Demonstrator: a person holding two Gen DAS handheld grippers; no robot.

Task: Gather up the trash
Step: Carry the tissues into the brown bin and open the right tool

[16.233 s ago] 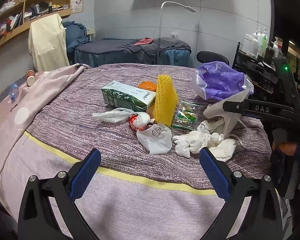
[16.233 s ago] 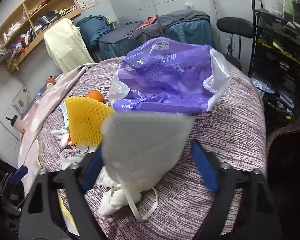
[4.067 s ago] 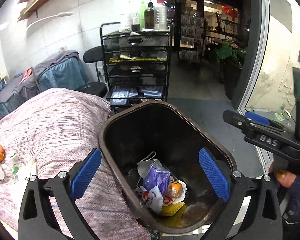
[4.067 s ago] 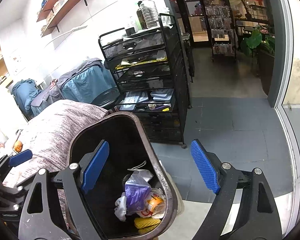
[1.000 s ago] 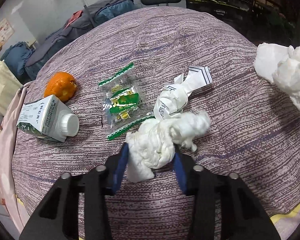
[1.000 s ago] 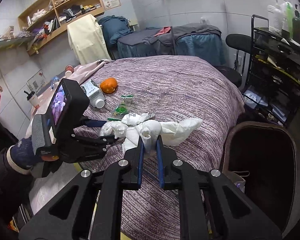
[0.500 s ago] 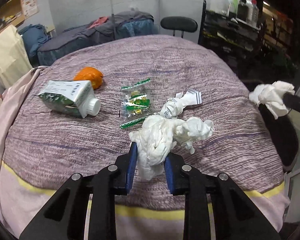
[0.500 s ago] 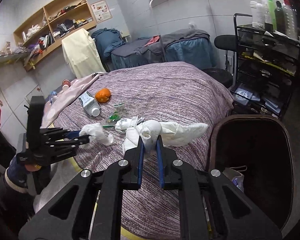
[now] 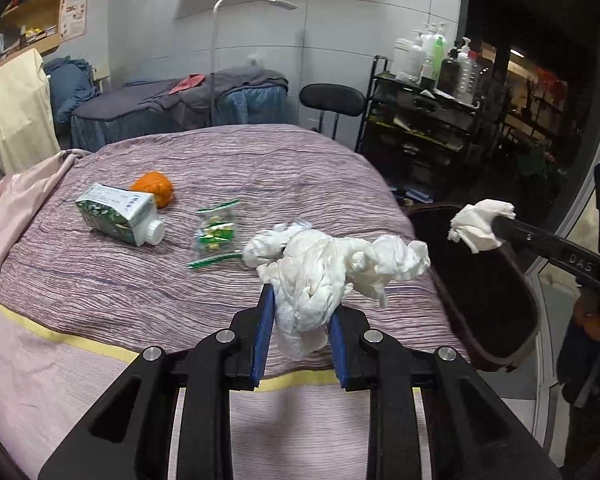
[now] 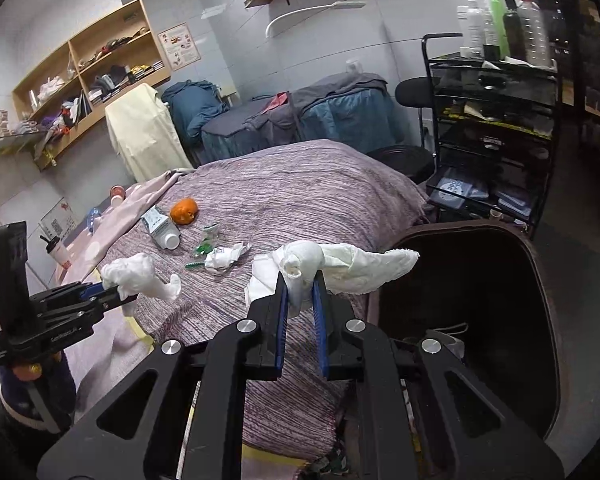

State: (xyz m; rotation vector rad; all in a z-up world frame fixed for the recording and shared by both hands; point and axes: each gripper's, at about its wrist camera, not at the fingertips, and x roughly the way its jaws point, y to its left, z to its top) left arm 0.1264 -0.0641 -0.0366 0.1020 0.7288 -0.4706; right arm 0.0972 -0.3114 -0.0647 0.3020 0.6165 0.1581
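My left gripper (image 9: 302,308) is shut on a crumpled white tissue wad (image 9: 320,276), held above the front edge of the purple striped bedspread (image 9: 228,168). My right gripper (image 10: 299,284) is shut on a second white tissue wad (image 10: 340,264), close to the rim of the dark brown trash bin (image 10: 460,226). In the left wrist view the bin (image 9: 512,308) stands at the bed's right corner, with the right gripper's tissue (image 9: 478,226) over its far rim. The right wrist view shows the left gripper (image 10: 100,292) at the left with its tissue (image 10: 134,274).
On the bed lie a green-and-white carton (image 9: 116,214), an orange (image 9: 154,192), a green snack wrapper (image 9: 216,236) and a crumpled paper (image 9: 268,242). A black wire cart (image 10: 496,120) with bottles stands behind the bin. A black stool (image 9: 332,100) is beyond the bed.
The left gripper closed on its tissue wad, lifted it off the bed and turned toward the bin. The right gripper carried its tissue closer to the bin.
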